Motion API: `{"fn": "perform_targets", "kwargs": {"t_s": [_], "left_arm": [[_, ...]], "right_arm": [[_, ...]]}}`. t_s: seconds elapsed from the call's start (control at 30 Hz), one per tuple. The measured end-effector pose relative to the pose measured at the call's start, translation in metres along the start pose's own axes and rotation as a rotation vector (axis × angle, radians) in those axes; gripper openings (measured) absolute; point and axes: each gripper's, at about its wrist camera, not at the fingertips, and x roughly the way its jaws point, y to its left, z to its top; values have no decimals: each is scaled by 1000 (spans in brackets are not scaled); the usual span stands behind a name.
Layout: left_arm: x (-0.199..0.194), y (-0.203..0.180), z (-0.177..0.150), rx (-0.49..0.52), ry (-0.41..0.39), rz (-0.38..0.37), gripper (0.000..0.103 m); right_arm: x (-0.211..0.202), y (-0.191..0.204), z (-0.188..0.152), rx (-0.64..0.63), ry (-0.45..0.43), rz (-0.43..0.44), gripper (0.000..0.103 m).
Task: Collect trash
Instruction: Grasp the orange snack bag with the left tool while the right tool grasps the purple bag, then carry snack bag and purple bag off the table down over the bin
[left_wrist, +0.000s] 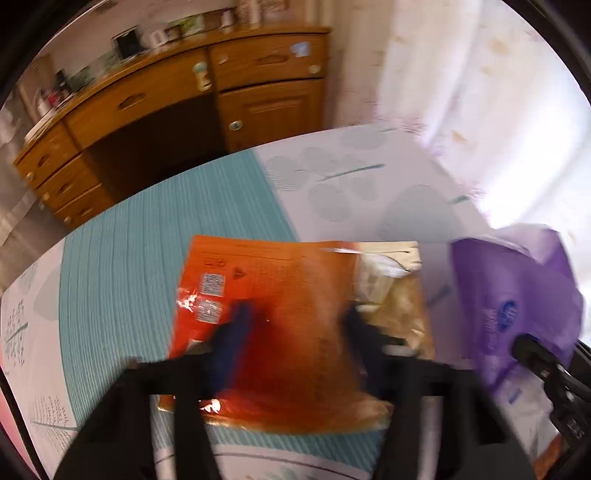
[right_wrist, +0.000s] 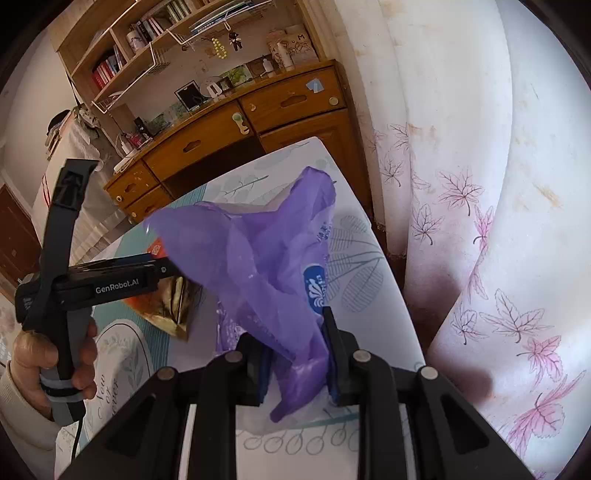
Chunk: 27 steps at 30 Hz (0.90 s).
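An orange snack wrapper (left_wrist: 280, 306) with a gold inner side lies on the patterned table (left_wrist: 129, 251). My left gripper (left_wrist: 295, 325) is over it with its fingers spread to either side; the view is blurred. My right gripper (right_wrist: 295, 347) is shut on a purple plastic bag (right_wrist: 258, 258) and holds it up above the table. The bag also shows at the right of the left wrist view (left_wrist: 517, 302). In the right wrist view the left gripper (right_wrist: 162, 266) reaches the wrapper (right_wrist: 166, 306), partly hidden behind the bag.
A wooden desk with drawers (right_wrist: 258, 125) stands beyond the table's far edge (right_wrist: 317, 142). A leaf-print curtain (right_wrist: 498, 258) hangs close on the right. Shelves with books (right_wrist: 122, 62) are above the desk.
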Motion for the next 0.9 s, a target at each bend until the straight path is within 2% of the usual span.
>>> {"fn": "perform_targets", "kwargs": {"t_s": [0.1,0.17,0.4,0.63,0.9], "left_arm": [[-3,-10,-9,33,-4,37,11],[-7,-12,-17,50,-7,33,10],[-47,-9,-61,57,-13,-63,1],[-132,-15,-137,103,-77,-144,1],[-248,-35,-254,198,-166,-211,1]], "right_arm": [[-3,1,-5,7,11,7,24],[-8,4,-10,1,20,14,24],[-37,13,-34,-8,24,79,24],[-96,32,-78,-18,23,163,24],[-192,61,-152,-56,7,236,24]]}}
